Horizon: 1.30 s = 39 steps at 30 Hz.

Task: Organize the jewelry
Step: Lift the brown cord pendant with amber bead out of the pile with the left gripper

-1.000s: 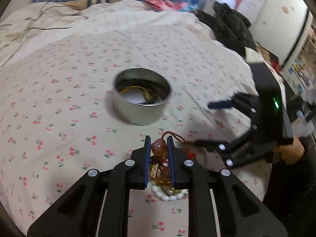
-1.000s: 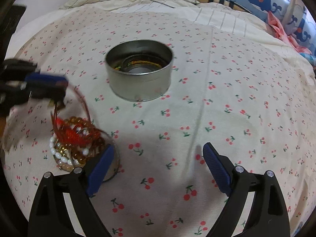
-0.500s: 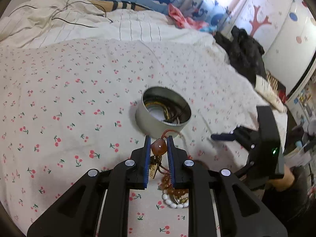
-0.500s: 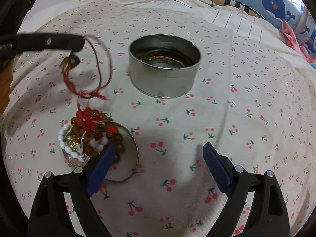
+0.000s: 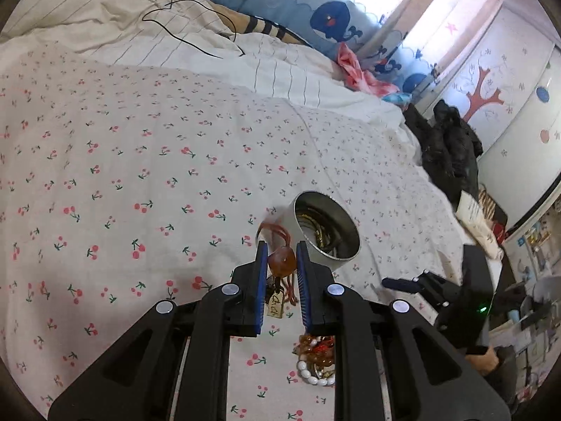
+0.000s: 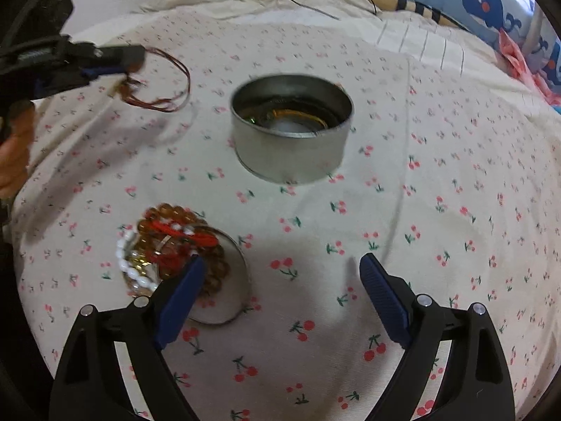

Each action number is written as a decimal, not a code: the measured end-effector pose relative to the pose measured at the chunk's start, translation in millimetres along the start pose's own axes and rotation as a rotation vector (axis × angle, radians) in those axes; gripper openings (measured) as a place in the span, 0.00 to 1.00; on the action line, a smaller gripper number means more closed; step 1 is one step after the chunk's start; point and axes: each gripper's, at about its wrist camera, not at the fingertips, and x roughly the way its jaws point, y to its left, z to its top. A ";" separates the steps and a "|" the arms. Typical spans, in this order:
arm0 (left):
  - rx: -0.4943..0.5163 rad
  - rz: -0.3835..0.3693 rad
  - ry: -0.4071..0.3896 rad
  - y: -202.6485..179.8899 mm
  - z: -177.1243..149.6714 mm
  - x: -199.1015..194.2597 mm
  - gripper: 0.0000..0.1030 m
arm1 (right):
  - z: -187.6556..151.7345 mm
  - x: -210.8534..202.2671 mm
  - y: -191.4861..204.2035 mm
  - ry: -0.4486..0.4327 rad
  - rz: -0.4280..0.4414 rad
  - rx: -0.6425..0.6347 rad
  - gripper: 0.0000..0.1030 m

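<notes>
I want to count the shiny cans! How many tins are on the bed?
1. The tin stands open on the cherry-print sheet, beyond the pile of beads. Nothing suggests another, though the views don't cover the whole bed.

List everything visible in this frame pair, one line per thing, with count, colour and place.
Round metal tin: one, silver, open, mid-bed; gold-coloured jewelry inside.
Amber bead pendant on red-brown cord: one, pinched in the left hand-held gripper, lifted off the bed beside the tin.
Pile of beaded bracelets: one heap, amber, white and red, on the sheet near the right gripper's left finger.
Thin metal bangle: one, silver, lying around the pile's edge.
Cherry-print bedsheet: one, white with red cherries, under everything.
Striped white duvet: one, far end of the bed.
Black clothing heap: one, bed's right edge.
Left hand-held gripper: black, blue pads, shut on the pendant.
Right hand-held gripper: black, blue pads, open, empty.
</notes>
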 end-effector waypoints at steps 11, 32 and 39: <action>0.033 0.030 0.020 -4.8 -0.8 5.0 0.15 | -2.4 -6.6 49.7 -0.030 0.129 -0.202 0.85; 0.028 0.024 0.015 -3.6 -2.6 3.6 0.15 | 8.2 -40.2 35.6 -0.200 -0.024 -0.180 0.85; 0.048 0.028 0.033 -9.2 -4.1 6.4 0.15 | -6.3 3.5 17.0 0.034 -0.115 -0.155 0.83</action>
